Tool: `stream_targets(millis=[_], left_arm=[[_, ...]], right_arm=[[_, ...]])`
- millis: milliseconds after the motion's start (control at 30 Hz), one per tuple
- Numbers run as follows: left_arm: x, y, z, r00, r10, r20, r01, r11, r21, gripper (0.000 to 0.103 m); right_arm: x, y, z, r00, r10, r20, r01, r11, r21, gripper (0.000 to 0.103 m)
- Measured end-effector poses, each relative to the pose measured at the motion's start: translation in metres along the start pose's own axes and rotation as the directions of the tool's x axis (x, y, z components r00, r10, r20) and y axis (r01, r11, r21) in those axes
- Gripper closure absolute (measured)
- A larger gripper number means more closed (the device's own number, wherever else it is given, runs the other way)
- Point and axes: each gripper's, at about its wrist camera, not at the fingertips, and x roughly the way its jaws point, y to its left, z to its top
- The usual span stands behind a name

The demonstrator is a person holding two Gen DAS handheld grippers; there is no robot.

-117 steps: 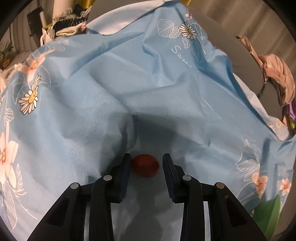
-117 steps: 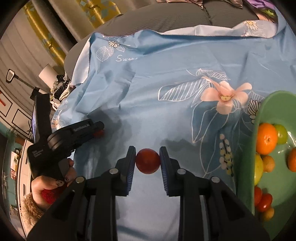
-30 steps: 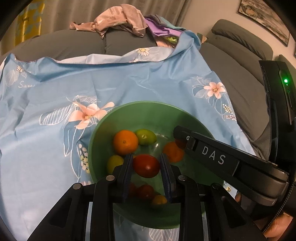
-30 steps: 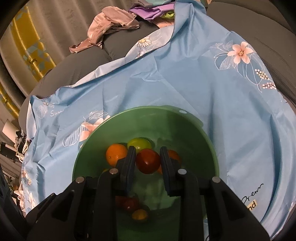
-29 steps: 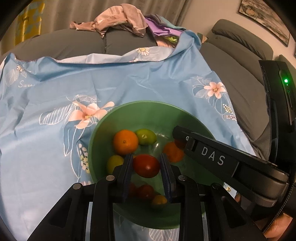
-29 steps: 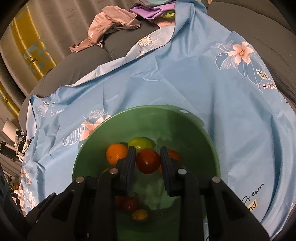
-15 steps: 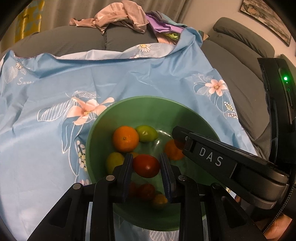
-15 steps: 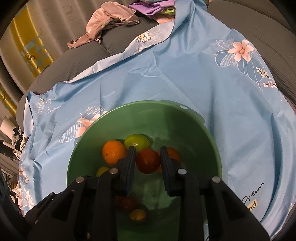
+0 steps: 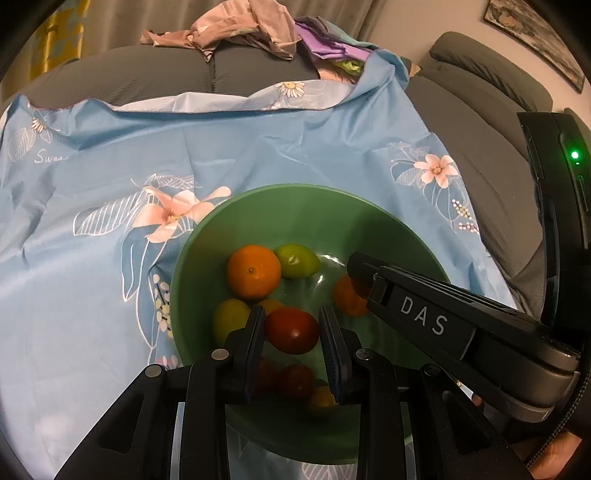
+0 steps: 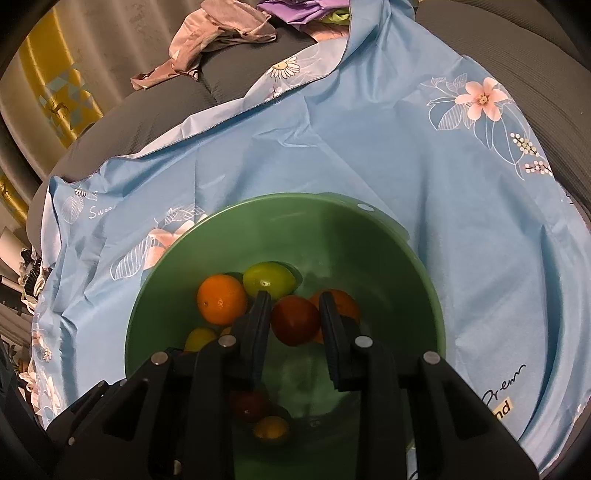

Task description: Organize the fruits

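Note:
A green bowl [image 9: 310,199] [image 10: 332,236] sits on the blue flowered sheet and holds several fruits: an orange [image 9: 253,271] [image 10: 221,298], a green lemon [image 9: 297,260] [image 10: 269,281], another orange [image 9: 345,297] [image 10: 341,301], a yellow fruit [image 9: 229,320] and small red tomatoes [image 9: 295,380]. My left gripper [image 9: 292,329] is shut on a red tomato [image 9: 291,329] above the bowl. My right gripper [image 10: 294,320] is shut on another red tomato [image 10: 295,319] above the bowl; its body shows in the left wrist view [image 9: 443,325].
The blue sheet [image 9: 110,184] [image 10: 369,147] covers a grey sofa [image 9: 184,74]. Crumpled clothes [image 9: 240,26] [image 10: 207,33] lie on the sofa back. A grey sofa seat [image 9: 480,110] runs along the right.
Since 3.9 s ago both grippers carried their tomatoes from the sheet to above the bowl. Over the last second both have edged slightly closer to the bowl, still gripping.

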Motion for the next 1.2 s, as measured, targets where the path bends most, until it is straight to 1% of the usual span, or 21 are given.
stream_targets(millis=[333,367,433,467,567,633,700,733,800,867,967,1067,1133,1200], left_arm=[[0.002,0.001,0.000,1.000,0.001,-0.004,-0.001,1.000,-0.003,0.074],[0.003,0.001,0.000,1.000,-0.005,-0.006,0.005,1.000,-0.004,0.074],[0.003,0.001,0.001,1.000,-0.012,-0.013,0.012,1.000,-0.007,0.073],[0.002,0.002,0.001,1.000,-0.006,-0.019,0.006,1.000,-0.011,0.071],[-0.006,0.002,0.003,1.000,0.002,0.001,-0.002,1.000,-0.012,0.064],[-0.014,0.000,0.004,1.000,0.023,0.017,-0.023,1.000,-0.006,0.055],[-0.022,-0.002,0.005,0.998,0.054,0.031,-0.054,0.999,0.003,0.048],[-0.027,-0.002,0.005,0.997,0.064,0.039,-0.064,0.998,0.004,0.047],[-0.035,-0.001,0.005,0.996,0.068,0.057,-0.068,0.998,0.002,0.046],[-0.044,-0.001,0.006,0.994,0.075,0.076,-0.075,0.997,0.005,0.045],[-0.056,-0.002,0.007,0.985,0.127,0.119,-0.131,0.991,0.027,0.040],[-0.063,-0.002,0.007,0.973,0.170,0.155,-0.176,0.984,0.023,0.040],[-0.067,-0.001,0.006,0.969,0.188,0.162,-0.194,0.981,0.022,0.040],[-0.068,-0.001,0.006,0.968,0.195,0.157,-0.201,0.979,0.022,0.040]], right_arm=[[0.002,0.000,0.000,1.000,-0.021,-0.009,0.021,1.000,-0.003,0.074],[0.001,0.000,0.001,0.999,-0.033,-0.010,0.033,0.999,-0.003,0.072],[-0.003,-0.002,0.002,0.999,-0.047,0.012,0.047,0.999,0.009,0.047],[-0.005,-0.002,0.002,0.999,-0.045,0.019,0.045,0.999,0.011,0.045],[-0.010,-0.002,0.002,0.999,-0.026,0.034,0.025,1.000,0.016,0.045],[-0.017,-0.002,0.002,0.998,-0.020,0.052,0.019,1.000,0.019,0.041],[-0.023,-0.002,0.003,0.997,-0.011,0.071,0.009,1.000,0.020,0.038],[-0.028,-0.002,0.004,0.996,-0.003,0.085,0.001,1.000,0.022,0.036],[-0.033,-0.002,0.004,0.995,0.000,0.100,-0.002,1.000,0.023,0.035],[-0.040,-0.004,0.004,0.993,-0.006,0.118,0.002,1.000,0.028,0.031],[-0.049,-0.006,0.004,0.990,-0.005,0.143,-0.001,0.999,0.037,0.029],[-0.056,-0.008,0.004,0.987,0.002,0.162,-0.009,0.999,0.043,0.026],[-0.060,-0.009,0.004,0.985,0.001,0.171,-0.009,0.999,0.043,0.026],[-0.063,-0.009,0.004,0.984,-0.002,0.177,-0.006,0.999,0.043,0.025]])
